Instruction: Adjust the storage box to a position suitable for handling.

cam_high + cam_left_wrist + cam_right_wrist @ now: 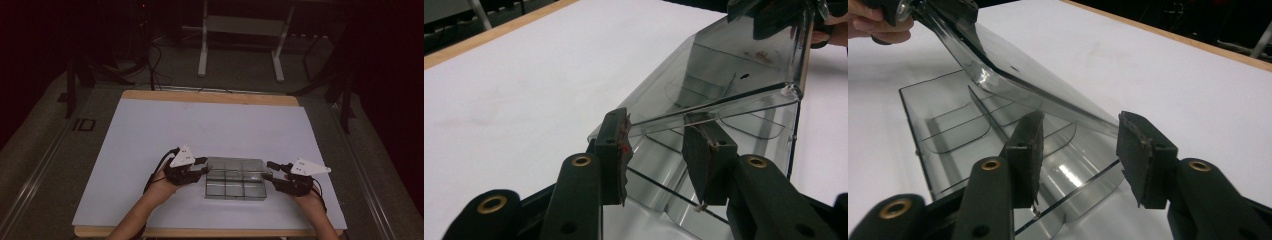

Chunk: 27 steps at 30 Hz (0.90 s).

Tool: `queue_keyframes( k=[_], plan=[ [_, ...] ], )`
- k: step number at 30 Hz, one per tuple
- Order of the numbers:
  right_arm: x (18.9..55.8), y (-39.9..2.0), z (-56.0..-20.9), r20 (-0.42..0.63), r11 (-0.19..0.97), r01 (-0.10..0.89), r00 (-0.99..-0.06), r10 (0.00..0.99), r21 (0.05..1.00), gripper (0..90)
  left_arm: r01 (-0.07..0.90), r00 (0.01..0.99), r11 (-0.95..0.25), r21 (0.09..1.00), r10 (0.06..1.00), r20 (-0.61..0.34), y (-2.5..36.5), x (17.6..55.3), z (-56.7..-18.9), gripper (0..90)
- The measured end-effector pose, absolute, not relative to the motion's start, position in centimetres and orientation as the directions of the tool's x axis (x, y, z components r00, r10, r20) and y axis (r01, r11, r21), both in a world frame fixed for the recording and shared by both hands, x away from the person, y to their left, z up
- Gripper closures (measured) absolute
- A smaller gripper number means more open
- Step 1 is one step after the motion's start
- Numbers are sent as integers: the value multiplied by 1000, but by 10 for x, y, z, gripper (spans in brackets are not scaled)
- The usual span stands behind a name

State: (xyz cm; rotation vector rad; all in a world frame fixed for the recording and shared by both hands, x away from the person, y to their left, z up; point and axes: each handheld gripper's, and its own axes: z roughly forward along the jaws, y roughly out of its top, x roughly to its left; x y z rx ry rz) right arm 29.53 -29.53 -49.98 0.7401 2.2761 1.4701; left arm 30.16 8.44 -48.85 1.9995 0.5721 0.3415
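Note:
A smoky clear plastic compartment box (pixel 235 189) lies near the front of the white sheet, its hinged lid (pixel 235 167) partly raised. My left gripper (pixel 204 166) is at the box's left end. In the left gripper view its pads (pixel 616 145) sit on either side of the lid's near end (pixel 724 65), and the lid's edge touches both. My right gripper (pixel 270 171) is at the right end. In the right gripper view the lid (pixel 1013 80) slopes down between the spread jaws of my right gripper (pixel 1083 150). The dividers of the base (pixel 948 115) show beneath.
The box sits on a white sheet (pixel 150 150) covering a wooden table whose rim (pixel 210 95) shows at the back. Behind the table stands a white metal frame (pixel 240 30), with cables (pixel 155 65) on the floor. The person's forearms enter from the bottom edge.

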Motion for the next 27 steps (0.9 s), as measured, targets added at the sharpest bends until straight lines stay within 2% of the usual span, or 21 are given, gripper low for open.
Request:
queue_keyframes(
  k=[12,27],
  plan=[
    [305,-290,-494,-4,302,227,-793,609,926,624,224,846,-372,901,533,10,78,307,-481,636],
    [311,-286,-494,-11,273,219,-760,649,937,668,208,829,-345,915,558,22,66,318,-481,658]
  ],
)
